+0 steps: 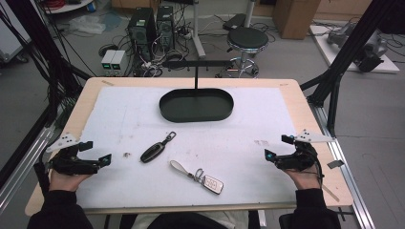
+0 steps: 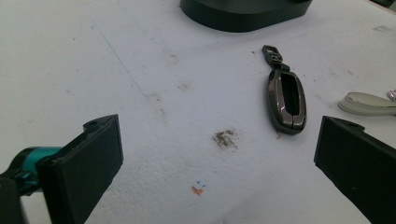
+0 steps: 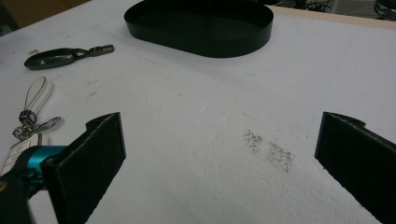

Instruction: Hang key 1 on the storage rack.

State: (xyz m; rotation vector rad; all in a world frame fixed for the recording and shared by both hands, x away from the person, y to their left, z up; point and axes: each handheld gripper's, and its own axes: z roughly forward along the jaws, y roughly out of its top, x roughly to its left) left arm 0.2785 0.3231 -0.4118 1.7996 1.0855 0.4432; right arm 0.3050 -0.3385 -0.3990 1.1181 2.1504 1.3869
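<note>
Both hands rest low, left gripper point(image 1: 98, 151) and right gripper point(image 1: 276, 147) agape

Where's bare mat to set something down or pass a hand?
Free: the strip between the left gripper and dark key fob; the wide patch between the white key fob, black tray and right gripper. Crowded: mid-front, where both fobs lie close together.

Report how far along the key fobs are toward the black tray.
Done: nothing; the black tray looks empty. In hand: nothing; the left gripper and right gripper rest open at the table's edges. Left: the dark key fob and the white key fob both lie on the white mat.
</note>
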